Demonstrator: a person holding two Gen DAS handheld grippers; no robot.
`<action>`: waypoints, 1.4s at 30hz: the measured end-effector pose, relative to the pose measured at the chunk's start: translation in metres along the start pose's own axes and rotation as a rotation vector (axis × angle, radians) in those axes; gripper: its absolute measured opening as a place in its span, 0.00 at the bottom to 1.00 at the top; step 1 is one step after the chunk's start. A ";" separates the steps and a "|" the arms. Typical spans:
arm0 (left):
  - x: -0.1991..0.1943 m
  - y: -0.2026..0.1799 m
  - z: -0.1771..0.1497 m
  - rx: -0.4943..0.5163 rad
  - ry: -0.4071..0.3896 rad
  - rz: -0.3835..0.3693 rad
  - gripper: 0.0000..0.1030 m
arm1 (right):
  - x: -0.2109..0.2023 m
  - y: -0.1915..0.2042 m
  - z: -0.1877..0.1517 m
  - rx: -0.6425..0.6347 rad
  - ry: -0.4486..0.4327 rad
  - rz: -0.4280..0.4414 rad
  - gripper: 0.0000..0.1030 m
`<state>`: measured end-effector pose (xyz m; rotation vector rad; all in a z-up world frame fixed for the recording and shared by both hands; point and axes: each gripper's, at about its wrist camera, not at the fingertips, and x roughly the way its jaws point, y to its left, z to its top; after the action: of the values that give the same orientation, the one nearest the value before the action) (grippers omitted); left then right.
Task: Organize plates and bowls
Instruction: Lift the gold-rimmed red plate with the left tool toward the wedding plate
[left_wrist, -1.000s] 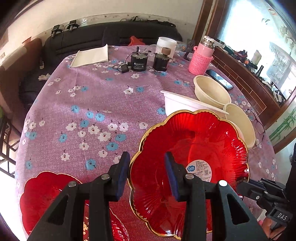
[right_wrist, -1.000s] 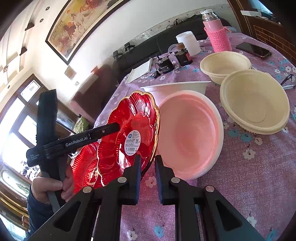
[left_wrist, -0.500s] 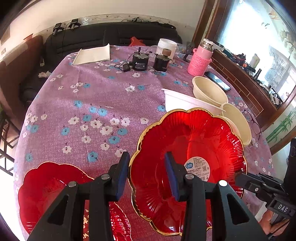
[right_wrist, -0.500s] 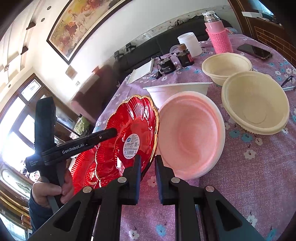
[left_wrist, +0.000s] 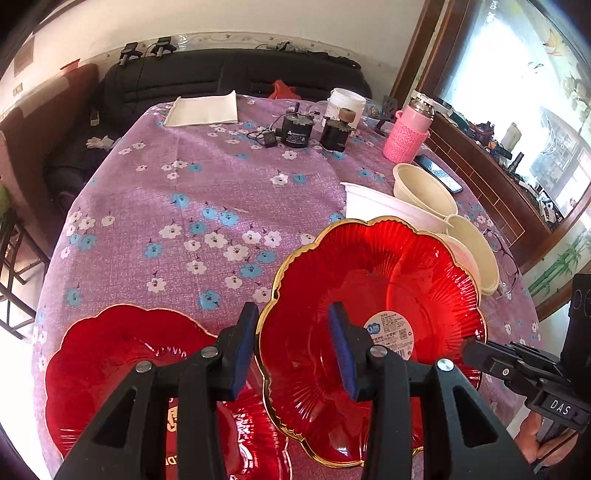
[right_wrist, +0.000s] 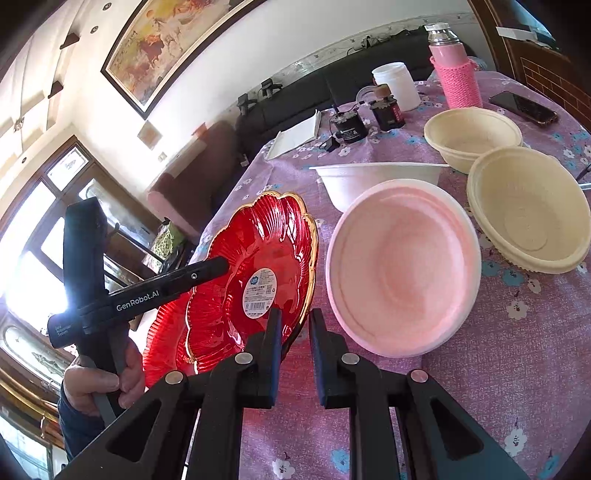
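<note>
Still right tongs grip tilted red plate (rim, seemingly); left tongs released.

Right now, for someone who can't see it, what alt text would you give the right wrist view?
A tilted red plate with a gold rim and a sticker is pinched at its lower edge by the right claw, over a second red plate. The left claw reaches in from the left, and white and cream bowls stand on the purple flowered cloth.

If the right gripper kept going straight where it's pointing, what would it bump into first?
Probably the tilted red plate, whose gold rim sits between the right gripper's fingertips already. Past that comes the pinkish-white bowl, though depth is hard to judge.
</note>
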<state>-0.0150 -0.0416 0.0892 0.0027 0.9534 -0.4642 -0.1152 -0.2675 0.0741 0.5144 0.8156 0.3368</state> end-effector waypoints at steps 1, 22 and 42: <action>-0.002 0.002 -0.001 -0.003 -0.002 0.002 0.37 | 0.001 0.001 0.000 -0.001 0.003 0.003 0.16; -0.048 0.081 -0.038 -0.153 -0.055 0.050 0.37 | 0.053 0.062 -0.002 -0.114 0.099 0.052 0.16; -0.059 0.154 -0.085 -0.301 -0.046 0.092 0.37 | 0.126 0.112 -0.025 -0.225 0.247 0.045 0.16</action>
<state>-0.0512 0.1375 0.0554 -0.2340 0.9658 -0.2316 -0.0636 -0.1073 0.0465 0.2832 0.9916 0.5341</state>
